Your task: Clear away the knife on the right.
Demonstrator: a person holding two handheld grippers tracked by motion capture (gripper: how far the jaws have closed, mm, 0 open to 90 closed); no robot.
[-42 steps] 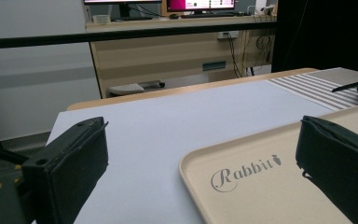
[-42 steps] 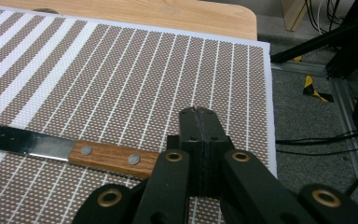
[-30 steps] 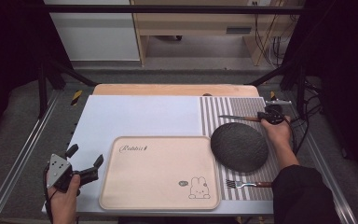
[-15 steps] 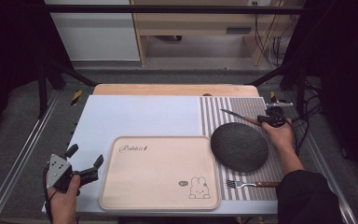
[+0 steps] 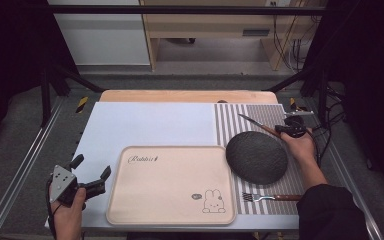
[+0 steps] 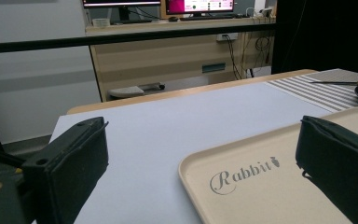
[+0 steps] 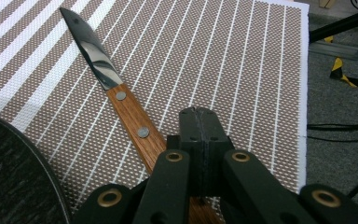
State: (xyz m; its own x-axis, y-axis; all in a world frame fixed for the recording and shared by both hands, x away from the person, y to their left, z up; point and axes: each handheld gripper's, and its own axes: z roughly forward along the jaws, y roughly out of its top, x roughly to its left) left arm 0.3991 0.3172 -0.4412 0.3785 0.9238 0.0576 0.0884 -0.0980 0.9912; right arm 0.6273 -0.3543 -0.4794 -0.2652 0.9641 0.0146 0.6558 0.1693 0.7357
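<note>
While the right tongs stand pressed together over the wooden handle of the knife, it is hard to tell whether they pinch the handle's rear end or merely sit closed above it; in the high view the knife lies just beyond the dark plate, slanting away from it, blade pointing off toward the far left. That placement reads as a table setting under way: the fork lies on the near side of the plate, so the knife is probably being laid or adjusted at the plate's far edge. Both rest on the striped placemat under the plate. Left of the plate sits the beige tray, and beyond it, well apart, the left tongs gape wide and empty, seemingly waiting.
</note>
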